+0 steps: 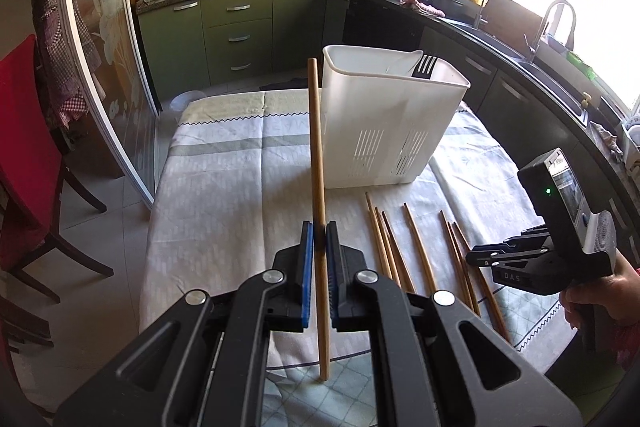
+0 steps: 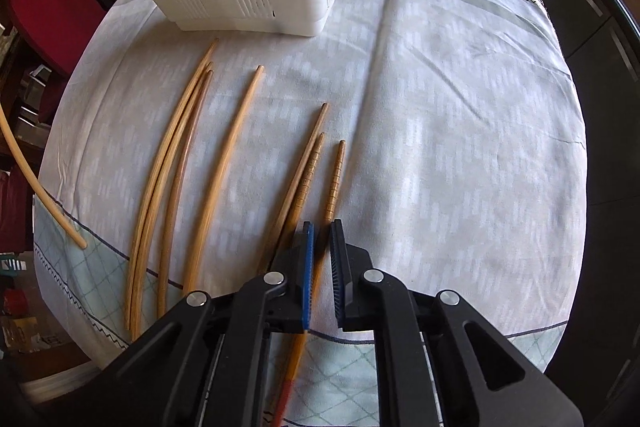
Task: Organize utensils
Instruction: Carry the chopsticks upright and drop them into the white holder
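Observation:
My left gripper [image 1: 320, 227] is shut on a wooden chopstick [image 1: 317, 147], held nearly upright above the table just left of the white slotted utensil holder [image 1: 384, 115]. A black fork [image 1: 426, 65] stands in the holder. Several more chopsticks [image 1: 416, 247] lie on the cloth in front of it. My right gripper [image 2: 323, 225] points steeply down over the rightmost of these, and its pads sit tight on a ridged chopstick [image 2: 335, 179] that runs between them. The same right gripper [image 1: 470, 259] shows at the right of the left wrist view, held by a hand [image 1: 608, 295].
A pale checked tablecloth [image 2: 460, 147] covers the rounded table. A red chair [image 1: 24, 147] stands at its left. Green kitchen cabinets [image 1: 240, 31] and a dark counter with a sink tap [image 1: 556, 23] run behind and to the right.

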Motion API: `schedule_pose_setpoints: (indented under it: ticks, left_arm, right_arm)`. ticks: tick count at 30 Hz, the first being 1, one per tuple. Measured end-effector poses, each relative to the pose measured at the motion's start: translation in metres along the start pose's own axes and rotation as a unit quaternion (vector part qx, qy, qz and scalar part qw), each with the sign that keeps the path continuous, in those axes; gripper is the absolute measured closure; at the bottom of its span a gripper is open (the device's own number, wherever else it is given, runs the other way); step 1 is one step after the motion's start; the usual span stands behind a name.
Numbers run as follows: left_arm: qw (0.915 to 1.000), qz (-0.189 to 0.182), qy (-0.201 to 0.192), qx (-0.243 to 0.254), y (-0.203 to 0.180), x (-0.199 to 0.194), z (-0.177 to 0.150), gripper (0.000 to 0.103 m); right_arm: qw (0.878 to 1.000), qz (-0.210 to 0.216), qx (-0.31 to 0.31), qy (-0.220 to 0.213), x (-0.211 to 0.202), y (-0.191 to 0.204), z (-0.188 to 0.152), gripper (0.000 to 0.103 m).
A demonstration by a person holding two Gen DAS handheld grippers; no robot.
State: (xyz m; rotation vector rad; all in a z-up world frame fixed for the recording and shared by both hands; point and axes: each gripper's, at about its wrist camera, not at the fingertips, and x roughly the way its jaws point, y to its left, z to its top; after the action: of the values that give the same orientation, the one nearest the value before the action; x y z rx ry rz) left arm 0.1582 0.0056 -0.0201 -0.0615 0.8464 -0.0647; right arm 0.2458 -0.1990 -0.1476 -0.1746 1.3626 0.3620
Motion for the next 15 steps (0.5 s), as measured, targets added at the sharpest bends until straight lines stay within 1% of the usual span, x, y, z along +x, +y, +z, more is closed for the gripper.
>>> schedule_pose_setpoints:
  ticks: [2,5,10,15]
  left_arm:
    - [1.0000,0.000,-0.003,0.002,0.000,-0.002,-0.001,0.096]
    - [1.0000,-0.004,-0.006,0.002,0.000,-0.005,-0.003,0.097]
    - [0.9998,-0.004,-0.020,0.006,-0.001,-0.016,-0.004,0.097]
    - [0.9997,-0.008,-0.024,0.005,-0.002,-0.022,-0.007,0.097]
  right_arm:
    - [1.000,0.012,0.008,-0.009,-0.005,-0.004,-0.002,0.096]
    - [0.999,0.035,0.018,-0.032,-0.023,-0.015,-0.009,0.096]
    - [0.993,0.062,0.027,-0.093,-0.064,-0.022,-0.023,0.096]
    - [0.984,0.079,0.026,-0.155,-0.105,-0.030,-0.044,0.096]
